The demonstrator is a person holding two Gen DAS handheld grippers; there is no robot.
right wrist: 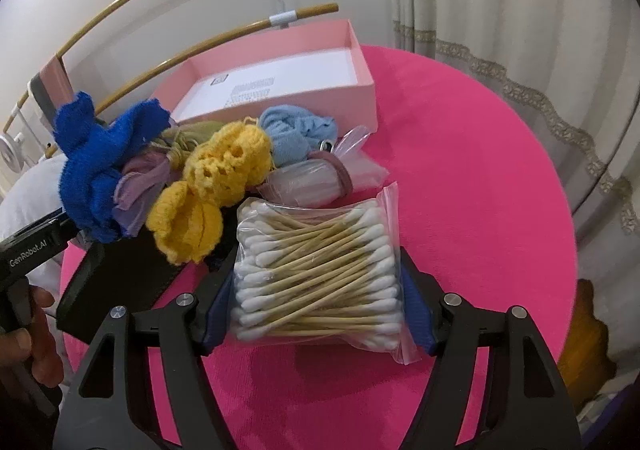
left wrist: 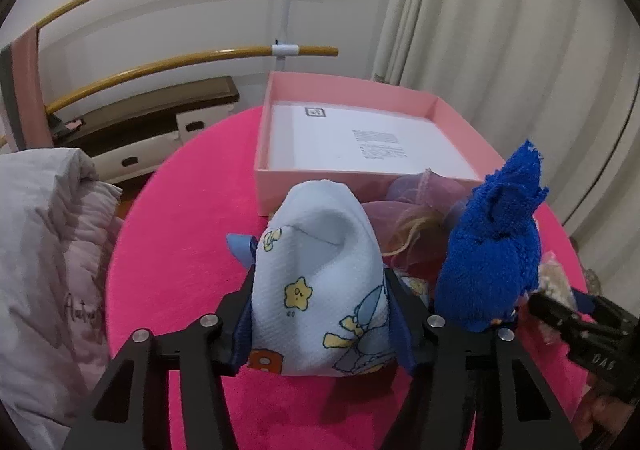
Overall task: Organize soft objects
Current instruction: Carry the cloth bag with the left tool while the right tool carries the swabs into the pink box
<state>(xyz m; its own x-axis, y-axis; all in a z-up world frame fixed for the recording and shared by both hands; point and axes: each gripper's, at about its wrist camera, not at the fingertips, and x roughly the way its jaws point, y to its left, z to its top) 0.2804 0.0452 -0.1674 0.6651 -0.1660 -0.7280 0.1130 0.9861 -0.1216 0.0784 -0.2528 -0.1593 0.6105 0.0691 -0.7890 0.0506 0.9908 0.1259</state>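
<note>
Black grippers [right wrist: 316, 306] — blue pads [right wrist: 416, 314], silver screws, "GenRobot.AI" lettering.

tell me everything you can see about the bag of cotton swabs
The bag of cotton swabs is a clear zip-top plastic pouch, packed with white-tipped swabs on pale wooden sticks lying mostly crosswise in a loose bundle. It lies on the pink tablecloth, between the blue pads of the right tongs, which press both its sides. Its plastic is crinkled, with an empty flap sticking out at the lower right corner. Its far edge meets another clear bag; the yellow crochet piece sits at its far left.
</note>
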